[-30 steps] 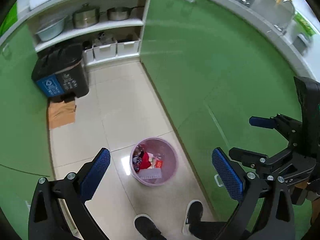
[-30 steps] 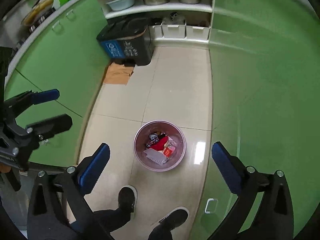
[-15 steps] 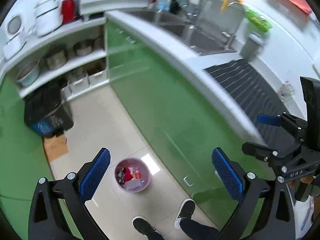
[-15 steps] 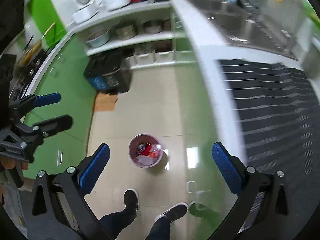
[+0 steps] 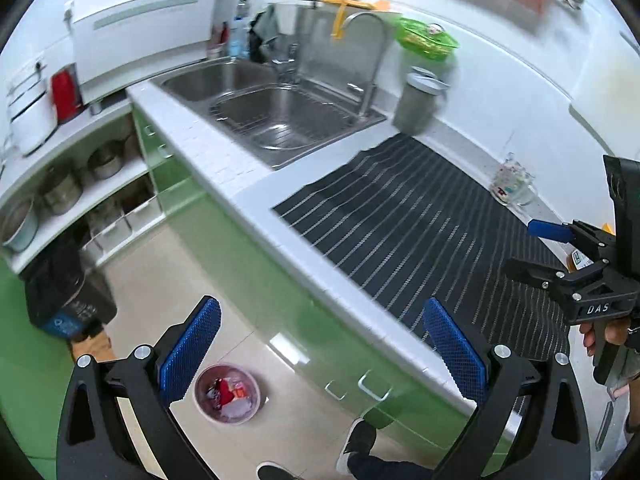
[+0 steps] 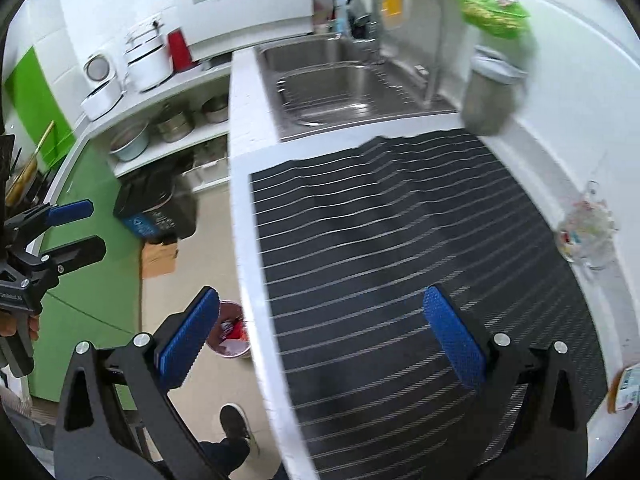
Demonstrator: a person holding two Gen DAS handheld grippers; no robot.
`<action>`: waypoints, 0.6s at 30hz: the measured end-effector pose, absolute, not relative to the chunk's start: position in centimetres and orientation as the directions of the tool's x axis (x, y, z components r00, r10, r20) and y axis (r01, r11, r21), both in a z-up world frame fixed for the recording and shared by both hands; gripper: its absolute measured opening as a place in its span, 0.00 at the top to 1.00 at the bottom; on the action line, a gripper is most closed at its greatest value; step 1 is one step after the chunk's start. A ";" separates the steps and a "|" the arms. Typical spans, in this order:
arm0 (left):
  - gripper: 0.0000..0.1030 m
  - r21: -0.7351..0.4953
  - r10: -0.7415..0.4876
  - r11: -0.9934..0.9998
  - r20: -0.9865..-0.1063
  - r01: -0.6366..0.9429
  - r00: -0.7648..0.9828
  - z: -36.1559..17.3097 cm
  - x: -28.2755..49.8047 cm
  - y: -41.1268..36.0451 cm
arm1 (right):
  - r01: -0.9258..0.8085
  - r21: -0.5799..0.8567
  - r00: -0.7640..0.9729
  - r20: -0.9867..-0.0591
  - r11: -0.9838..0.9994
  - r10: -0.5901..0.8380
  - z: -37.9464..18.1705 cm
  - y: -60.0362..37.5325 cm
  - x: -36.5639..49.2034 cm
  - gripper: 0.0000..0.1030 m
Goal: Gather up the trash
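- Both grippers are empty. The left gripper (image 5: 322, 344) has its jaws spread wide, with only floor and cabinet front between them. The right gripper (image 6: 332, 336) is equally wide apart, over the striped mat (image 6: 400, 240).
- The bin (image 5: 227, 394), taken as the landmark, stands on the floor at the foot of the green cabinets, just ahead of the person's shoes. It already holds red and white scraps.
- Up on the counter above the bin, the mat looks bare. The likely trash sits beyond the mat's far edge from the bin: a clear crumpled wrapper or cup (image 6: 584, 236) against the wall, too blurred to say which, and a small yellow-labelled packet or bottle (image 6: 624, 388) further along the same edge.
- Judgement: this is the search-and-approach step, with nothing picked up yet.
- The next move probably calls for the right gripper, nearer those items, to line its jaws around one, close gently, then carry it down over the bin.
- The clear item looks light and crushable, so a soft grip should do.
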State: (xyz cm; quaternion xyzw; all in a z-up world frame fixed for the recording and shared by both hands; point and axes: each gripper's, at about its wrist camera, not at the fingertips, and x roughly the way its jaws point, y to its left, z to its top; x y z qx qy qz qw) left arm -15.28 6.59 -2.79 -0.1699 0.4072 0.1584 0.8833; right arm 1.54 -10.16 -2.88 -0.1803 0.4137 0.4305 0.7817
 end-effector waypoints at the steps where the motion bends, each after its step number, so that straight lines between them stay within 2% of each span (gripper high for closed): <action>1: 0.05 -0.167 0.139 0.896 -0.774 -0.411 0.617 -2.7 -14.7 6.1 | -0.818 0.074 0.292 -0.800 0.570 0.524 -2.8 -11.0 2.3 0.03; 18: 0.05 -0.123 0.055 0.963 -0.785 -0.242 0.617 -2.3 -7.0 1.7 | -0.744 0.093 0.365 -0.773 0.662 0.519 -1.0 -15.9 5.1 0.03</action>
